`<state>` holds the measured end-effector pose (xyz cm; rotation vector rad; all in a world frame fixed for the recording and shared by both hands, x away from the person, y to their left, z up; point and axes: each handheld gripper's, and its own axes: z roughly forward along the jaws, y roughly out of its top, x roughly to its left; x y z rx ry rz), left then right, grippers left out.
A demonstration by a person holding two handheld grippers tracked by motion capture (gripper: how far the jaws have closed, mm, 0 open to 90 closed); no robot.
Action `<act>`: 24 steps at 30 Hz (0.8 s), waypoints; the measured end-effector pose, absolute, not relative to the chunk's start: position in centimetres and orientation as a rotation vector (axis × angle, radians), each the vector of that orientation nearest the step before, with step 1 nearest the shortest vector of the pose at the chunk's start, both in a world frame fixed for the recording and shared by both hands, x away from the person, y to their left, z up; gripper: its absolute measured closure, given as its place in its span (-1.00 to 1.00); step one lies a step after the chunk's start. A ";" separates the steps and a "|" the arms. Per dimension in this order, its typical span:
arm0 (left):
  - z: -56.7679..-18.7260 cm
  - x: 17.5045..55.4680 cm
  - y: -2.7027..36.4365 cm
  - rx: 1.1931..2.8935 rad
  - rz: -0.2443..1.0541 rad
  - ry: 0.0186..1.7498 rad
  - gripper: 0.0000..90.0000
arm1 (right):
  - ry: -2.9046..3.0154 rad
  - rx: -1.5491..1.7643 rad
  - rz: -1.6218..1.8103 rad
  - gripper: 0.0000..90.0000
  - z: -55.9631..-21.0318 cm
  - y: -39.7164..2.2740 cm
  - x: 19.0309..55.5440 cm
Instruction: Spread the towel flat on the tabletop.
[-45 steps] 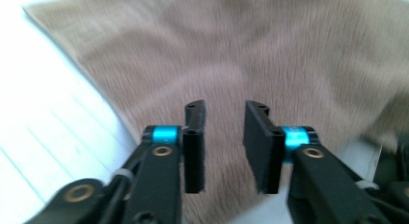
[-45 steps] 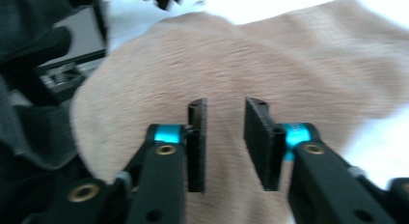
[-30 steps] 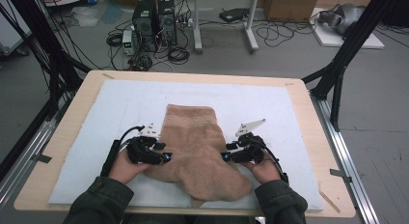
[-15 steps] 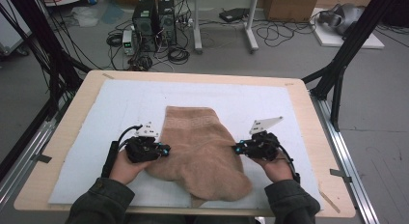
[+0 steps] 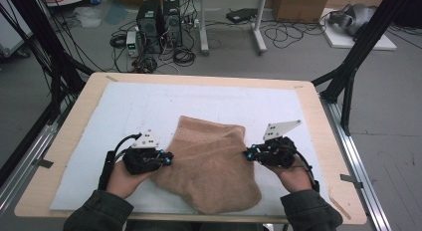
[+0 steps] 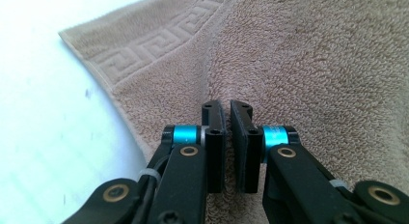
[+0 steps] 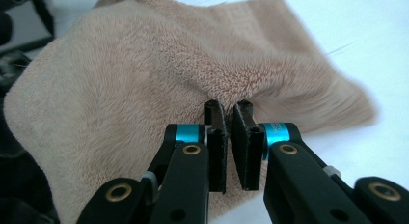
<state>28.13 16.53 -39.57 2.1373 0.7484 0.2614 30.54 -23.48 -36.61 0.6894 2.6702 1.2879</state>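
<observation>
Now both claws are pinched onto the beige terry-cloth towel, which lies rumpled between them on the pale blue mat. Its left edge is nipped in the left gripper, jaws closed to a sliver with cloth bunched at the tips. Opposite, the right gripper has clamped a raised fold, seemingly lifted a little off the mat. Ahead of the left claw runs the towel's key-pattern border.

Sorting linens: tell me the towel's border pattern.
A Greek key band woven into the tan towel, clearest in the left gripper view.
</observation>
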 end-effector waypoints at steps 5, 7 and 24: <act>-40.7 26.5 18.1 2.144 0.251 0.777 0.88 | 2.766 0.695 1.292 0.88 -39.6 -21.5 30.0; -41.0 25.7 18.8 2.137 0.252 0.790 0.88 | 2.811 0.671 1.286 0.88 -40.9 -20.2 29.5; -38.5 29.8 19.6 2.011 0.287 0.776 0.25 | 2.555 0.811 1.357 0.30 -39.1 -23.5 32.1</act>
